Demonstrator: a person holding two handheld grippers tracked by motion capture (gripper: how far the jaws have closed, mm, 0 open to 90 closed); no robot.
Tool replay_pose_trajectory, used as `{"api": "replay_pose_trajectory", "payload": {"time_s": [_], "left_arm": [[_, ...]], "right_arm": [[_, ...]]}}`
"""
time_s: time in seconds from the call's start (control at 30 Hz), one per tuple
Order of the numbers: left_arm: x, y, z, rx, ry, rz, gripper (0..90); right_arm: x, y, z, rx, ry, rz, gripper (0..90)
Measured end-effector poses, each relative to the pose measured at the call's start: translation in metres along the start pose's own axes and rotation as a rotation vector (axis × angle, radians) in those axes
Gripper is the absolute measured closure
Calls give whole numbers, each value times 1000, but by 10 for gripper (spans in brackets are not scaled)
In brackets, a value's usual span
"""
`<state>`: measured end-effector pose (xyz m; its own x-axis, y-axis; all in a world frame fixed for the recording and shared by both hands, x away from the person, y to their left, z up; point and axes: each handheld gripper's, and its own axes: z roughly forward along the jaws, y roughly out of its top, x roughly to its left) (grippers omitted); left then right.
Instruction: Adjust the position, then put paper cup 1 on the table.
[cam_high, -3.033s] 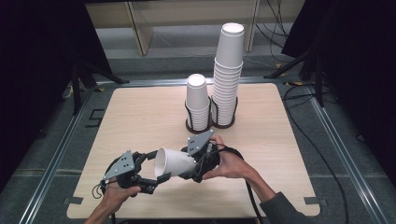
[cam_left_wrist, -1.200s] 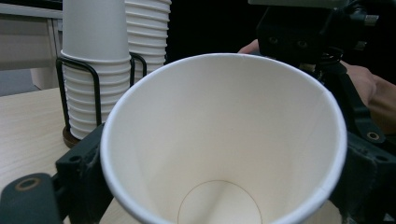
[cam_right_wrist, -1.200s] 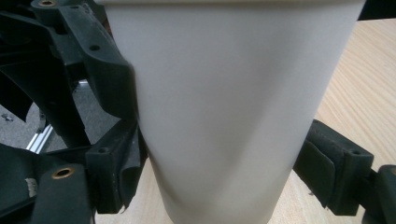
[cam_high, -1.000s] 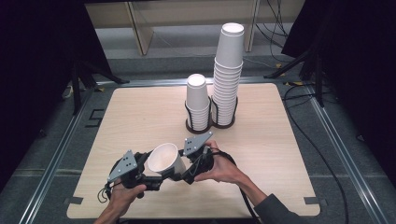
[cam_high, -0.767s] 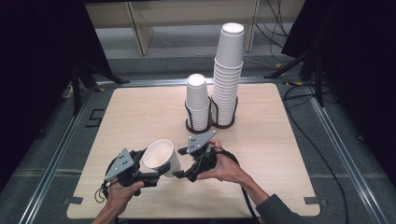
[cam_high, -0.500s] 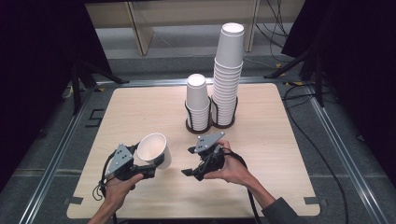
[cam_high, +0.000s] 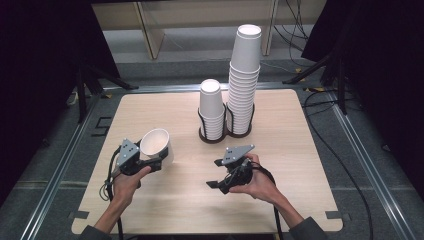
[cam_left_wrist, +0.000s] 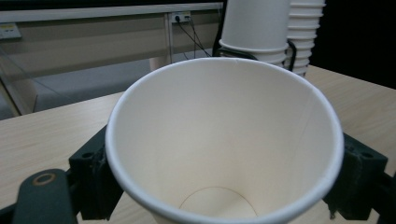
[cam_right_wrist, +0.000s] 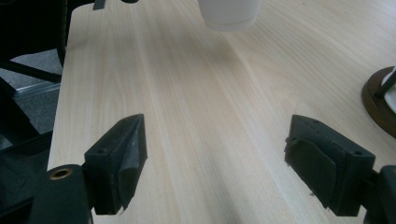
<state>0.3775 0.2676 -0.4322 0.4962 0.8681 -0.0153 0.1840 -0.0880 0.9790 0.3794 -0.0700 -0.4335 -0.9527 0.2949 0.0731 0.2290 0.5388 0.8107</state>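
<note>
A white paper cup is held mouth-up and a little tilted just above the table's front left, with my left gripper shut on its lower wall. In the left gripper view the cup has a black pad against each side; the jaws have just been opening slightly with the cup still between them. My right gripper is at the front middle, open, pointing left toward the cup. The right gripper view shows this gripper holding nothing, bare wood between the jaws, and the cup's base farther off.
A black two-ring holder stands at the table's middle back. It carries a short stack of upside-down paper cups and a taller stack. Cables trail off the right side onto the floor.
The right gripper has let go of the cup and drawn back to the right. The left gripper has carried the cup to the left and turned its mouth upward.
</note>
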Motion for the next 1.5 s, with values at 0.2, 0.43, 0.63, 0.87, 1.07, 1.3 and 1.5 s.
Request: {"api": "replay_pose_trajectory", "payload": {"time_s": [0.2,0.43,0.63,0.87,1.07,1.3,1.5], "left_arm": [[14,-1,12,13,38,-16,149],[25,-8,24,54,62,-37,146],[34,-9,39,65,77,-31,143],[49,-13,59,61,101,-40,140],[60,-19,74,72,130,-56,138],[64,-21,83,68,133,-50,132],[61,-22,87,72,139,-16,123]], "right_arm": [[3,-7,-3,26,-10,8,214],[6,-12,-8,31,-28,11,211],[6,-19,-10,47,-32,12,212],[7,-24,-11,63,-39,19,212],[7,-27,-14,65,-46,19,212],[6,-29,-17,61,-51,28,213],[7,-30,-16,68,-44,23,214]]}}
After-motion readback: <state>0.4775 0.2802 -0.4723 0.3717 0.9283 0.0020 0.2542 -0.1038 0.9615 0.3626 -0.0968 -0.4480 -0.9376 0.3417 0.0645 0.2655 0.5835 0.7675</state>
